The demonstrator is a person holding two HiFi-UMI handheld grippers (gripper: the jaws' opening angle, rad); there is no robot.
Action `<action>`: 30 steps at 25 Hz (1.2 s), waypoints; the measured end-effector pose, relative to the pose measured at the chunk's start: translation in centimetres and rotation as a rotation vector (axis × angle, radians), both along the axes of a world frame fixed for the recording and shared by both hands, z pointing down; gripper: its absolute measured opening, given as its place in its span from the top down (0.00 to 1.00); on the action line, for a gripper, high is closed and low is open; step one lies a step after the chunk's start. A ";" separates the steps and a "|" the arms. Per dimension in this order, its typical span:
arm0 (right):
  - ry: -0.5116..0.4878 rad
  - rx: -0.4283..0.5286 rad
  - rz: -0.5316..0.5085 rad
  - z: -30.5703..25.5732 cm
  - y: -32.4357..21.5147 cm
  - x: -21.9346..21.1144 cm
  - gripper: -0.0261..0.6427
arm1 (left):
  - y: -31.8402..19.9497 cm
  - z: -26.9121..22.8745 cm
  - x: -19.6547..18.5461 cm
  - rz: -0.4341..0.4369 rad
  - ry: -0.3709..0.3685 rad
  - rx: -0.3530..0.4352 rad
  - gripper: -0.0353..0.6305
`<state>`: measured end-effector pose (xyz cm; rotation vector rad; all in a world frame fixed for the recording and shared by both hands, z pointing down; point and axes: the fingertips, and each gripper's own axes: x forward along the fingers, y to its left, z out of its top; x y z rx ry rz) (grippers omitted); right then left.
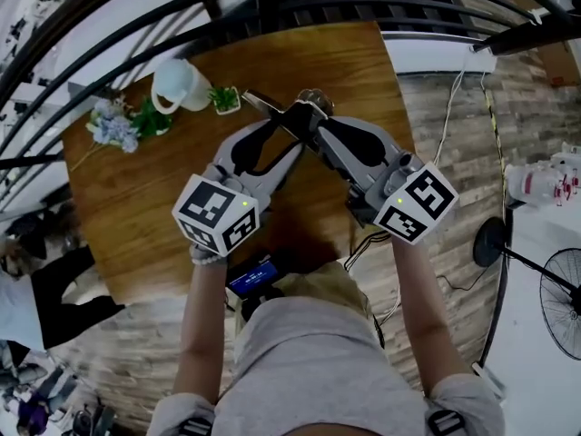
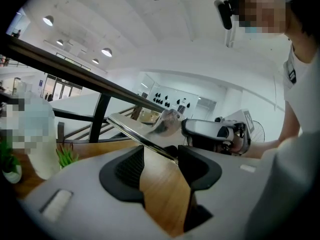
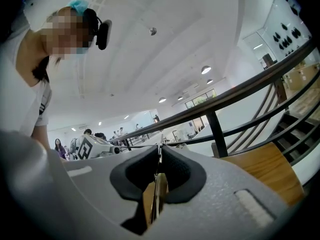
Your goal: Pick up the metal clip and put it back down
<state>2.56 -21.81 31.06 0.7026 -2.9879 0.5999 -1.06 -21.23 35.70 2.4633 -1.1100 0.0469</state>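
Head view: both tongs meet over the middle of a wooden worktop (image 1: 136,207). The left tongs (image 1: 289,133) reach in from the lower left and the right tongs (image 1: 316,125) from the lower right, tips almost together. The metal clip (image 1: 268,107) sits at those tips, over the wood, with its long flat arm sticking out toward the upper left. A white mug (image 1: 182,84), a small potted plant (image 1: 225,99) and a bunch of pale flowers (image 1: 113,126) stand near the worktop's far left edge, well apart from the clip. A black railing (image 1: 363,7) runs beyond the worktop, and a fan (image 1: 558,302) stands on the floor at the right.

Left gripper view: the left tongs (image 2: 161,166) stand wide, with bare wood showing through the gap. The metal clip (image 2: 142,136) lies slantwise across the tips, its lower end at the right-hand pad (image 2: 196,164), and the pads are not pressed on it. Its far end is at the right tongs (image 2: 212,131), which face in from the right. The potted plant (image 2: 65,156) shows at the left, and the railing (image 2: 75,74) crosses behind.

Right gripper view: the right tongs (image 3: 159,164) are narrow and pinched on the metal clip (image 3: 160,189), which shows edge-on as a thin strip between the pads. The left tongs' marker cube (image 3: 87,146) is beyond at the left; the railing (image 3: 240,94) and a corner of the worktop (image 3: 270,169) are at the right.
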 end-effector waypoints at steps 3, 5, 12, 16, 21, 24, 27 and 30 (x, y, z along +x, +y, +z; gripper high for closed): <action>0.001 -0.022 0.004 1.2 -1.2 0.0 0.92 | -1.1 1.1 0.0 -0.003 -0.002 -0.018 0.62; 0.004 -0.033 0.005 1.9 -1.9 -0.2 0.92 | -1.7 2.0 -0.1 -0.004 -0.002 -0.031 0.62; 0.025 -0.058 -0.007 4.1 -4.4 -0.8 0.92 | -4.3 4.3 -0.6 -0.018 -0.002 -0.073 0.62; 0.048 -0.081 -0.012 5.7 -6.3 -1.1 0.92 | -6.0 5.8 -0.9 -0.029 0.002 -0.101 0.62; 0.063 -0.106 0.005 7.6 -7.8 -0.9 0.92 | -7.5 7.9 -0.6 -0.040 0.011 -0.126 0.62; 0.067 -0.116 0.019 8.3 -8.9 -0.6 0.92 | -8.2 8.5 -0.4 -0.049 0.004 -0.132 0.62; 0.084 -0.106 0.034 9.2 -10.2 -0.5 0.93 | -8.7 9.0 -0.4 -0.061 0.006 -0.140 0.62; 0.115 -0.109 0.041 10.3 -11.2 -0.4 0.93 | -8.7 9.2 -0.3 -0.070 0.016 -0.146 0.62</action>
